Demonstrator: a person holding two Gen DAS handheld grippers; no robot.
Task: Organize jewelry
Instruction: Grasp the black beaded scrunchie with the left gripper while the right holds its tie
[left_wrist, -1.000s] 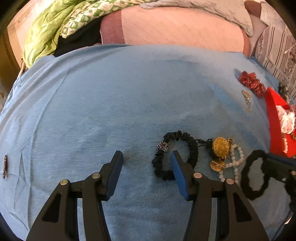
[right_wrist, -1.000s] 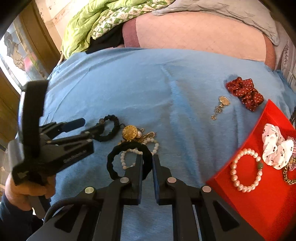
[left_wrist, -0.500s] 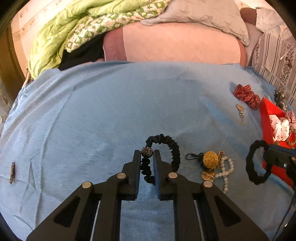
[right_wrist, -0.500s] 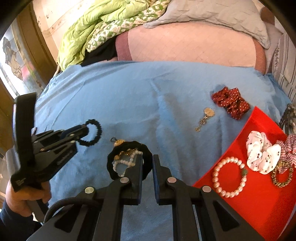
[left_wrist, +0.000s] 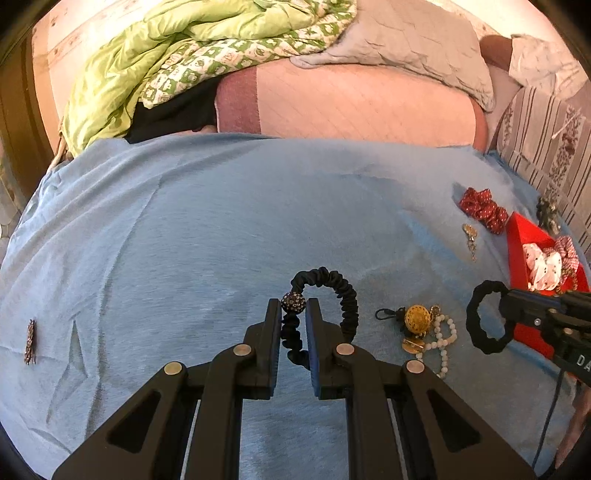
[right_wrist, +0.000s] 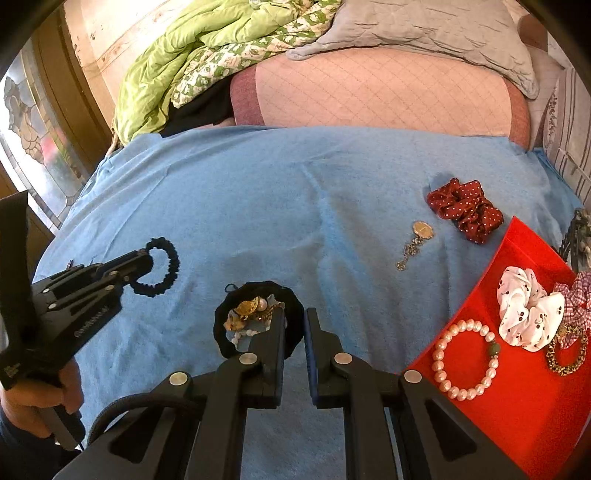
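Black beaded band (left_wrist: 343, 299) loops forward from clamped left tool (left_wrist: 293, 314); right tool (right_wrist: 294, 321) pinches black ring (right_wrist: 221, 328)

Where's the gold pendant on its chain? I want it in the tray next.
In the right wrist view the gold pendant lies loose on the blue cloth, right of centre, just left of the red polka-dot scrunchie and beyond the red tray.
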